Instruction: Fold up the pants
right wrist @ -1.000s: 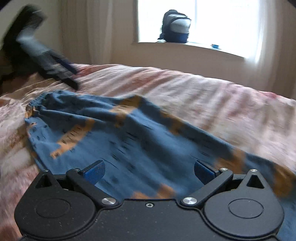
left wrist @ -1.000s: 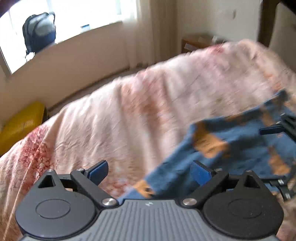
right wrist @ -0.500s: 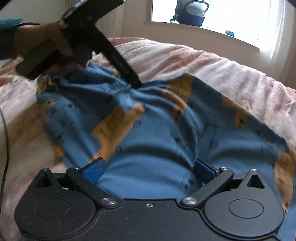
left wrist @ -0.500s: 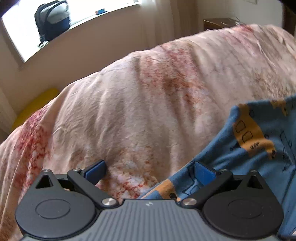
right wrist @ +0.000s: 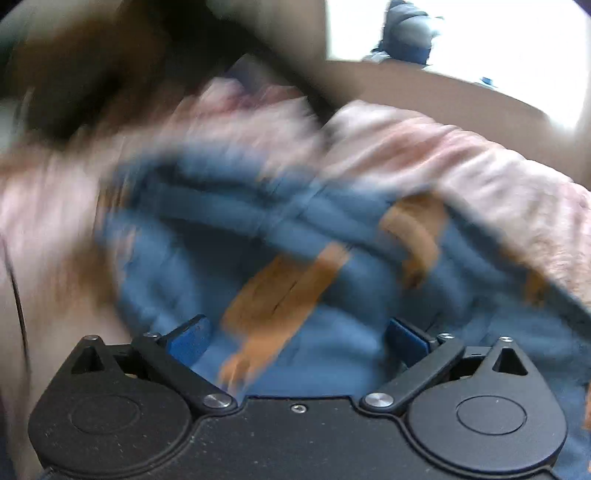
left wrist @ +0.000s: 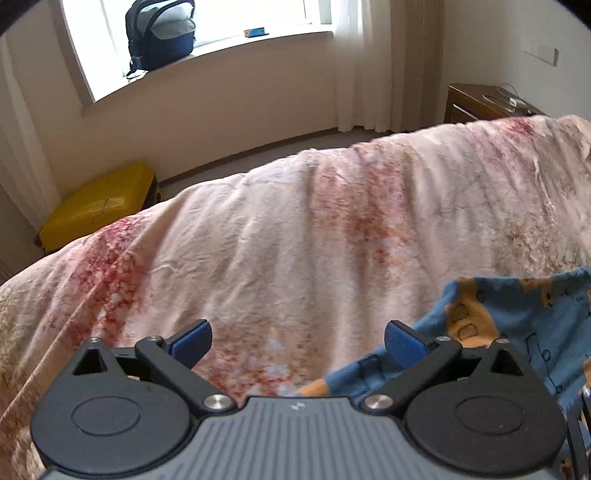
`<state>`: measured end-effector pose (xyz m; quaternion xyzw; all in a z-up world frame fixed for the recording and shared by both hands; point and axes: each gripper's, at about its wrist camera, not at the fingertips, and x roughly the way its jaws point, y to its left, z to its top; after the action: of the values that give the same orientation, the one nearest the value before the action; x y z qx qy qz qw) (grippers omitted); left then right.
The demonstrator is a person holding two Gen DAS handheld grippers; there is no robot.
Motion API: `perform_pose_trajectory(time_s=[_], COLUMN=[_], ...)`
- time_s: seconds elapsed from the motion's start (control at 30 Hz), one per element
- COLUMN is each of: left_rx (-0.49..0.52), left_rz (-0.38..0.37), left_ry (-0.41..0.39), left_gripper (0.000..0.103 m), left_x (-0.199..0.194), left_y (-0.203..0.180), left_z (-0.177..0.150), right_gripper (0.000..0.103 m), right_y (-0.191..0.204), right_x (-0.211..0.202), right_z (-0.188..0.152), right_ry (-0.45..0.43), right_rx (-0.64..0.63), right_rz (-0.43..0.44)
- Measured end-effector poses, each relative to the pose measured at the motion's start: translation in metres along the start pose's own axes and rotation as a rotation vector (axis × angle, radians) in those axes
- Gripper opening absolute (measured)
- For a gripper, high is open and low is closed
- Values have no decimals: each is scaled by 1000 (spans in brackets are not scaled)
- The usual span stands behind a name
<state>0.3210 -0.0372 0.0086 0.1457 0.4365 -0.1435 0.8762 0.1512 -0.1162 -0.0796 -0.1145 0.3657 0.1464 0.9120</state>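
The pants (left wrist: 517, 325) are blue with orange bear prints and lie on a pink floral bedspread (left wrist: 295, 229). In the left wrist view only their edge shows at lower right, reaching under the right finger. My left gripper (left wrist: 297, 338) is open and empty, low over the bedspread at that edge. In the right wrist view, which is motion-blurred, the pants (right wrist: 258, 251) fill the middle, bunched in folds. My right gripper (right wrist: 295, 338) is open just above the cloth, holding nothing. A dark blurred shape at top left hides the far part.
A yellow suitcase (left wrist: 99, 203) lies on the floor beyond the bed. A dark backpack (left wrist: 160, 33) sits on the window sill, also in the right wrist view (right wrist: 406, 33). A wooden nightstand (left wrist: 484, 105) stands at the far right by the curtain.
The left gripper has swung left and back, so less of the pants shows. The right gripper has moved closer over the pants, which now look bunched. Both stayed open.
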Motion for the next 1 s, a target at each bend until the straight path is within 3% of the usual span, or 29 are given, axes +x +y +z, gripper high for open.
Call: perform_pose_trajectory(time_s=[0.13,0.17,0.23,0.3,0.47,0.5,0.57,0.7,0.77,0.87,1.0], left_rx=[85,111,136,163,290,316,370,464,498,515,543], left_rz=[3,0,-35,-112,-265,-288,-342,-412,-396,-366,-370], left_ry=[-18,-29,-57,-90,-147,-145,-136,-141,-138,-113,-119], left_gripper=[102,102,102,102,103,103,103,103,102,102,103], left_x=[-2,-4,-13,-20,-21,-17,-9,10,20,32,38], left_y=[-30,-41,-62,-86,-183,-205,-257,-352,-390,-428,-446], left_z=[-3,-2,0,4,21,25,31,35,40,48,59], right_gripper=[102,101,102,102,102,102,103,102,102,103,103], right_y=[-13,-31,-40,-74,-145,-145,-188,-236,-247,-281,-295], right_x=[-17,-38,-50,-91,-155,-155,-186,-212,-220,-218,-212], right_z=[-10,-19,-24,-54,-133,-133,-182,-225,-235,-259,-261], right_ry=[19,-28,-58,-156,-207,-207,-219,-242,-256,-296,-351], right_rx=[78,131,149,204,510,510,699,846,866,997,1055], right_rz=[97,135,118,-5,-306,-306,-382,-428,-433,-302,-222])
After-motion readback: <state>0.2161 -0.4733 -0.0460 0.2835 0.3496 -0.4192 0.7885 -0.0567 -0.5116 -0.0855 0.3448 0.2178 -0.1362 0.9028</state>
